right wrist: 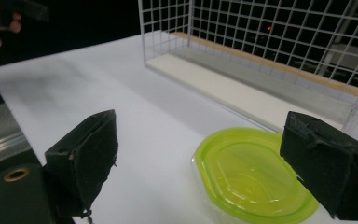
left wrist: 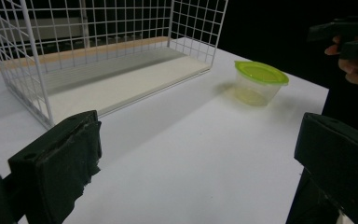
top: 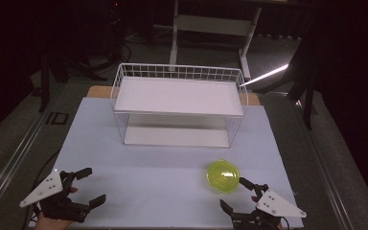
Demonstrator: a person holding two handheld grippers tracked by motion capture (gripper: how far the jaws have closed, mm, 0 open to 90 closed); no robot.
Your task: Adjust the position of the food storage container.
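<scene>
Now right gripper (top: 242, 196) spread, nearing lidded green container (top: 223, 176); left gripper (top: 87, 188) spread, idle; next: straddle, pinch.

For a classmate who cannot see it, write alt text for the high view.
A round container with a green lid sits on a white table, just ahead of the open right hand-held gripper. The open left hand-held gripper rests opposite; a white wire shelf rack stands behind.

left gripper (top: 88, 187) spread, empty | right gripper (top: 242, 194) spread, beside container (top: 223, 176)
</scene>
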